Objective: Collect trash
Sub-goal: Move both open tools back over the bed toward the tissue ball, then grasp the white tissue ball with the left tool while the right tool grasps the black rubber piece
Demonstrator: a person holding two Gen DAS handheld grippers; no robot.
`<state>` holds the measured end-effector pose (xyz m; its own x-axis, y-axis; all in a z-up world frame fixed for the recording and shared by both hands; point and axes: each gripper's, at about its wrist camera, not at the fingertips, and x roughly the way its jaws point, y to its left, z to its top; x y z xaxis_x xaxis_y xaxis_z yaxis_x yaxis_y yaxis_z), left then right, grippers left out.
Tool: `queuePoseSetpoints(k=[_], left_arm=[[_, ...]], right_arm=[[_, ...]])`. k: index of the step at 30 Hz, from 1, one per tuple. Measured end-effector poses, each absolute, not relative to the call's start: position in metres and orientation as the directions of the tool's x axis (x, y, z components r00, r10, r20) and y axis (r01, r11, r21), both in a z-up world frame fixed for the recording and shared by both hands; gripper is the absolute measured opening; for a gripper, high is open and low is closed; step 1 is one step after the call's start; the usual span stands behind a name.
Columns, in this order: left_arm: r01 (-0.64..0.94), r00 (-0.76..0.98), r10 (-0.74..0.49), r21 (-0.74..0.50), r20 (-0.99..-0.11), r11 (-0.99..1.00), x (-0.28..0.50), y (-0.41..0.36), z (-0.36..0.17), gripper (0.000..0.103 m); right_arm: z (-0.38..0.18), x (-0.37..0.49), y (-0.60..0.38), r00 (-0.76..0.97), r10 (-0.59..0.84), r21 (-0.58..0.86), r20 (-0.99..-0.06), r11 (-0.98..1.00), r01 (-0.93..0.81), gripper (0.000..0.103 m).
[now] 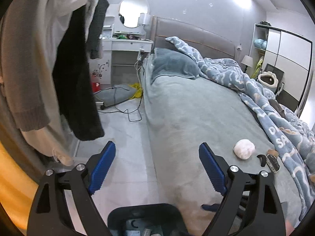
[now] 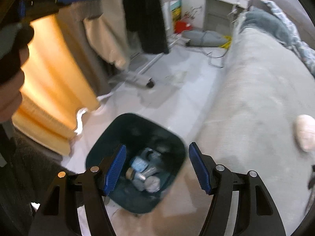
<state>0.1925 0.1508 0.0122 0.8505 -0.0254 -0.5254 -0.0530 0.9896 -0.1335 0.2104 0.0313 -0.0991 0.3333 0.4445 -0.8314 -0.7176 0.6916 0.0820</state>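
Rounded dark bin (image 2: 135,163), crumpled trash inside

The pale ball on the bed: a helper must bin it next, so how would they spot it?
Find the grey bed, then its near edge beside the blue quilt. The ball lies there, round, fluffy and pinkish-white, unlike the small dark scraps beside it.

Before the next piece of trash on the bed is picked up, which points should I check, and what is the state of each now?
1. Left gripper open, nothing between its fingers: ok.
2. Right gripper open and empty: ok.
3. Bin upright on the floor beside the bed: ok.
4. Room left in the bin: ok, trash covers only the bottom.
5. Pale crumpled ball on the bed, unobstructed: ok.
6. Dark scraps beside the ball, what they are: cannot tell.
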Motion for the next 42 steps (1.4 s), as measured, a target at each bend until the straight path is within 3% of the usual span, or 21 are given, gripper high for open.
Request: queuePoseSetpoints(k=[13, 19, 23, 35, 42], left_arm=[[0.038, 0.839, -0.097, -0.119, -0.535, 0.992, 0.241, 0.084, 0.002, 0.089], [0.095, 0.834, -0.134, -0.100, -0.535, 0.991, 0.265, 0.045, -0.006, 0.089], [0.122, 0.817, -0.169, -0.122, -0.552, 0.985, 0.284, 0.022, -0.012, 0.090], [0.165, 0.712, -0.294, -0.254, -0.638, 0.953, 0.323, -0.017, -0.041, 0.093], [0.186, 0.633, -0.331, -0.277, -0.700, 0.943, 0.336, -0.046, -0.063, 0.093]], right_arm=[[-0.064, 0.250, -0.078, 0.538, 0.368, 0.045, -0.758, 0.853, -0.521, 0.067], [-0.058, 0.266, -0.132, 0.598, 0.338, 0.090, -0.727, 0.910, -0.404, 0.067], [-0.059, 0.278, -0.165, 0.610, 0.336, 0.169, -0.718, 0.934, -0.315, 0.067], [-0.075, 0.291, -0.209, 0.619, 0.296, 0.229, -0.728, 0.955, -0.188, 0.067], [-0.084, 0.298, -0.229, 0.611, 0.316, 0.301, -0.725, 0.944, -0.132, 0.062]])
